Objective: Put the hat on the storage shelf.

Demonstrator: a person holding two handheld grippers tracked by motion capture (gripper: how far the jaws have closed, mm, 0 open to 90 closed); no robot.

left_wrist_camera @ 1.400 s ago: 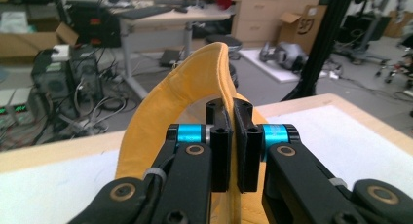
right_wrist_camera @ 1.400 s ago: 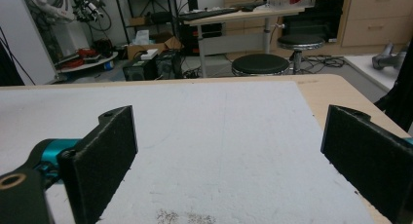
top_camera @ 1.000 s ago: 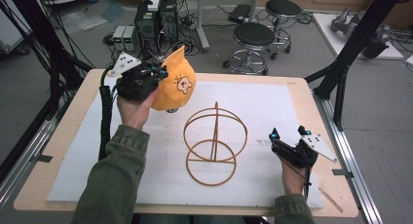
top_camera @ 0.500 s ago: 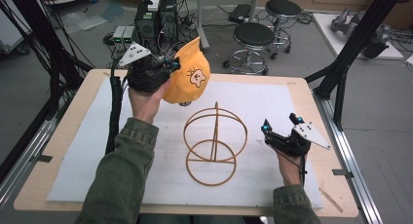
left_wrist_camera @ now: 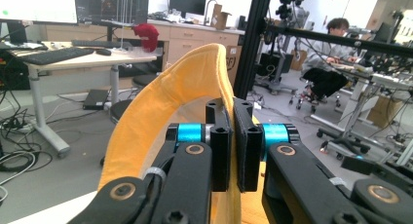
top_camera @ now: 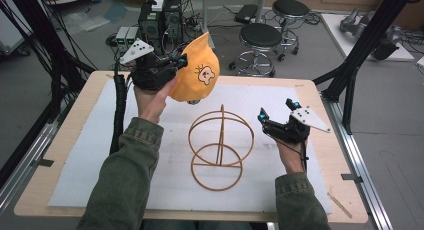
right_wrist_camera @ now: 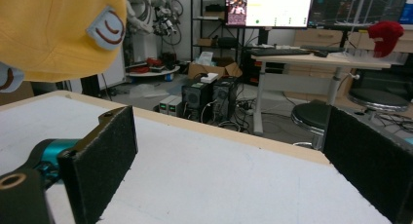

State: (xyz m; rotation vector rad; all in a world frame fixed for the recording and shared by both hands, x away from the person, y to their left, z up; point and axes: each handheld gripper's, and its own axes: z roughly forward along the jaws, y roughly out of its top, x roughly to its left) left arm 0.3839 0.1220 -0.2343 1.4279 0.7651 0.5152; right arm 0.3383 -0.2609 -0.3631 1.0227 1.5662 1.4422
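We have the yellow cap (top_camera: pixel 196 75) up in the air over the far-left part of the table (top_camera: pixel 310 90), pinched by its brim between the pressed-together jaws of our left gripper (top_camera: pixel 176 64); in the left gripper view the brim (left_wrist_camera: pixel 160 107) arches up and around the two black jaws, which meet on its edge. The cap is soft orange-yellow cloth with a small cartoon face patch on the crown, and it hangs crown-down and tilted, its opening turned toward our left hand (top_camera: pixel 152 97). The relation that matters next is cap to wooden ring stand (top_camera: pixel 219 140): the stand sits upright near the middle of the white mat (top_camera: pixel 75 160), its tall hoop rising from a flat base ring, and the cap hangs behind and to the left of it, well above the hoop's top and not touching it. So we judge the coming move to be a carry toward the near right and then down over the hoop, done by the left hand, which is both the holder and the nearer one. Our right gripper (top_camera: pixel 275 115) floats off the mat's right side, just beside the stand, jaws spread wide with nothing between them; in its own view the pads (right_wrist_camera: pixel 102 151) stand far apart and the cap looms at upper left.
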